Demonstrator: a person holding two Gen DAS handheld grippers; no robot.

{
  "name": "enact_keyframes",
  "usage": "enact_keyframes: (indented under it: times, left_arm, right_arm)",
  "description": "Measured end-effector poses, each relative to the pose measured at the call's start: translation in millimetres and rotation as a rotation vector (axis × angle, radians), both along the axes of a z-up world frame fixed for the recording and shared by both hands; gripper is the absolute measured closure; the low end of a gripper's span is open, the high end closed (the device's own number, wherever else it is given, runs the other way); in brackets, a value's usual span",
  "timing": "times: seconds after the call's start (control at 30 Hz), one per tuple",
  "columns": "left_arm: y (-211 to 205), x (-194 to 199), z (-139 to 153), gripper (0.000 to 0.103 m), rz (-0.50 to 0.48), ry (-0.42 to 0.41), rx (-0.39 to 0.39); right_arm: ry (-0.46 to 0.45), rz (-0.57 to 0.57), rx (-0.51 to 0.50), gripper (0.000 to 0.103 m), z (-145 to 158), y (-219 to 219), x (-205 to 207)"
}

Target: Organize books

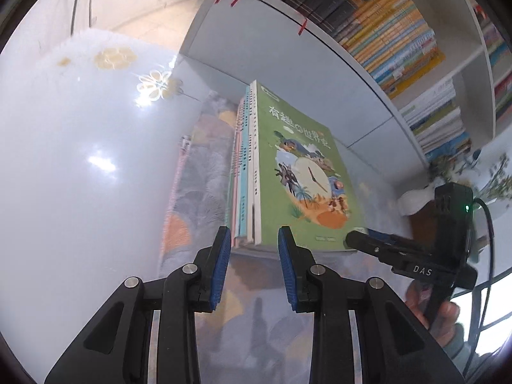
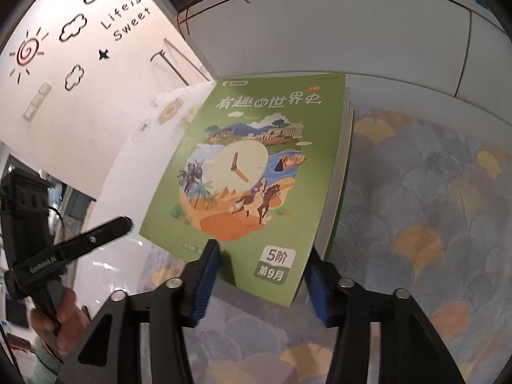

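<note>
A small stack of books lies on a patterned mat, with a green clock-cover book (image 1: 300,172) on top; the top book also shows in the right wrist view (image 2: 252,172). Pink, teal and white spines (image 1: 244,172) show below it. My left gripper (image 1: 254,256) is open, its blue pads either side of the stack's near left corner. My right gripper (image 2: 260,275) is open, its pads either side of the green book's near edge, whose corner curls up between them. It also shows in the left wrist view (image 1: 364,240), at the stack's right corner.
A white bookshelf (image 1: 400,41) packed with upright books stands behind the stack. The patterned mat (image 2: 416,208) covers the glossy white table (image 1: 80,160). A wall with cloud and sun stickers (image 2: 73,28) is at the left.
</note>
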State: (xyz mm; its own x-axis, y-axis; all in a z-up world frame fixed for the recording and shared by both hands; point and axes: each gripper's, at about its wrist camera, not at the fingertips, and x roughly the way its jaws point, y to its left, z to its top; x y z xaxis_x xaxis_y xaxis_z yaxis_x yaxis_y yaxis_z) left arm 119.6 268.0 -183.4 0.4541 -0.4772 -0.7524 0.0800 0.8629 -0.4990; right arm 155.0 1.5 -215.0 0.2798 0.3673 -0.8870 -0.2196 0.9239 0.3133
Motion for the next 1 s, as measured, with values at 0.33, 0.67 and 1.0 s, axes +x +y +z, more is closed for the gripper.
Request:
enact_keyframes:
  times: [0.33, 0.67, 1.0]
  left_arm:
    - [-82.6, -65.0, 43.6, 0.066, -0.118, -0.024, 0.083]
    - [-205.7, -142.8, 147.9, 0.033, -0.124, -0.299, 0.191]
    - [-297.8, -200.5, 203.6, 0.0, -0.056, -0.478, 0.296]
  right_arm:
    - [-0.046, -0.046, -0.336, 0.048, 12.4, -56.6, -91.9]
    - [-0.326, -0.402, -0.268, 0.036, 157.0, -197.4, -211.0]
    - [-0.474, -0.545, -0.273, 0.024, 234.1, -250.4, -285.3]
